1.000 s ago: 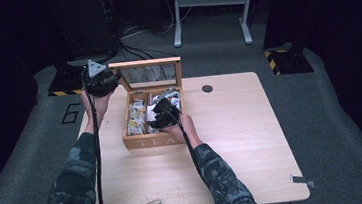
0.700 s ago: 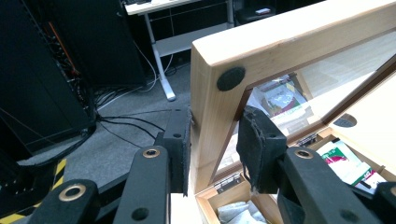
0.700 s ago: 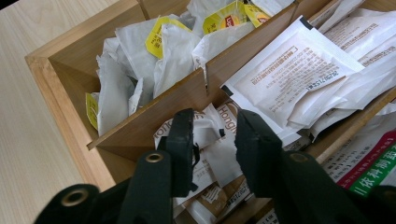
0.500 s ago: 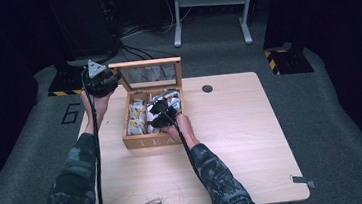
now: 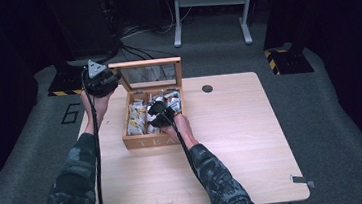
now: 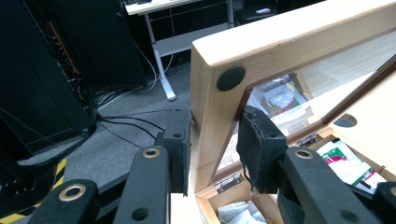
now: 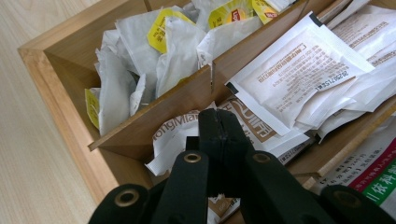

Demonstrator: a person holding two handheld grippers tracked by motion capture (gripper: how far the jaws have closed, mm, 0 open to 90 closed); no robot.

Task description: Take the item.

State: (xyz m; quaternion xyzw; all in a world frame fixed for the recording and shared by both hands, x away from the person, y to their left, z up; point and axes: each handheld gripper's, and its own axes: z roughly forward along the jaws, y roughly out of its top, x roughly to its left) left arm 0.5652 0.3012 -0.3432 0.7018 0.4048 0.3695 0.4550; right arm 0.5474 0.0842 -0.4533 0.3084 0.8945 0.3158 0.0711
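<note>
My left tool (image 6: 212, 154) clamps the upright glass lid (image 6: 289, 51) of the wooden box (image 5: 145, 141), stamped "TEA", on the bench (image 5: 253, 140). My right tool (image 7: 218, 135), jaws just closed, pinches a brown-printed sachet (image 7: 250, 123) reading "ongMian" in a front compartment.

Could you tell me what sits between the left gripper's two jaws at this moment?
In the left gripper view, the corner post of the wooden lid frame stands between the left gripper pads, which clamp it.

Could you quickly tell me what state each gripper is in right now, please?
Left gripper: shut on the raised glass-paned wooden lid of the tea box.
Right gripper: jaws just closed; shut, whether on a white-and-brown sachet cannot be told.
</note>
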